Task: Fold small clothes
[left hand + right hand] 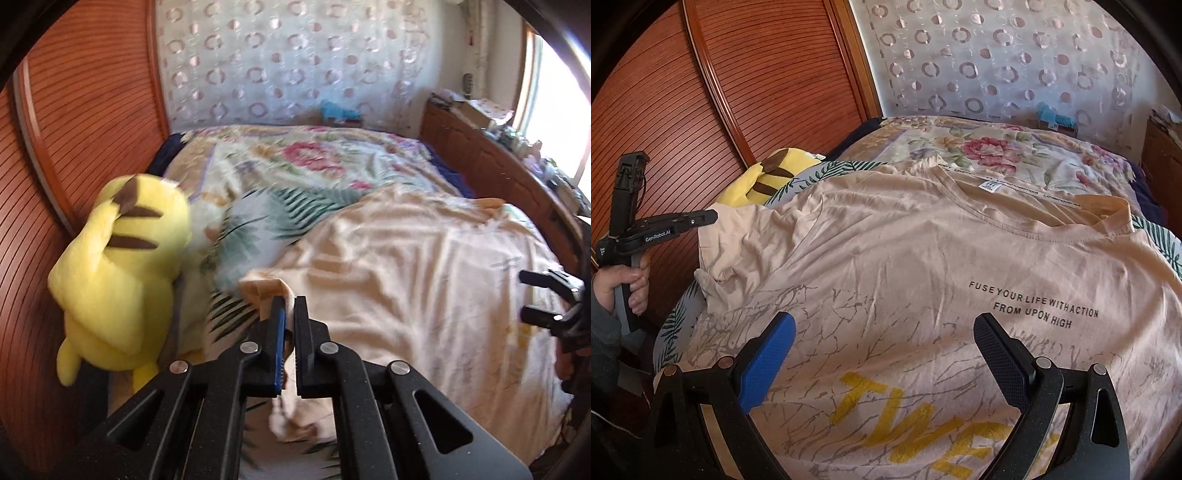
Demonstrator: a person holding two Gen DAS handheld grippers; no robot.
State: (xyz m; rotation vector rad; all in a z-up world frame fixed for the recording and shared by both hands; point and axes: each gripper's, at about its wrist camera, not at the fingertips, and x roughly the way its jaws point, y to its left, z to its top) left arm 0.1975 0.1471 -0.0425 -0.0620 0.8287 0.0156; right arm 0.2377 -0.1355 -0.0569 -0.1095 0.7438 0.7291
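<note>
Your left gripper point(290, 301) is clamped nearly flat on a bunched edge of the beige T-shirt point(923, 258), with a fold of cloth standing up between its blue pad and black pad. From the right wrist view that edge looks like the sleeve side, but you cannot be sure. Your right gripper point(884, 328) hangs over the shirt's chest with its jaws spread wide, holding nothing. The shirt lies spread on the bed point(295, 155), print side up, neckline toward the patterned wall, hem toward you, so its long axis runs away from you. A yellow plush toy point(122, 280) sits beside its left edge
</note>
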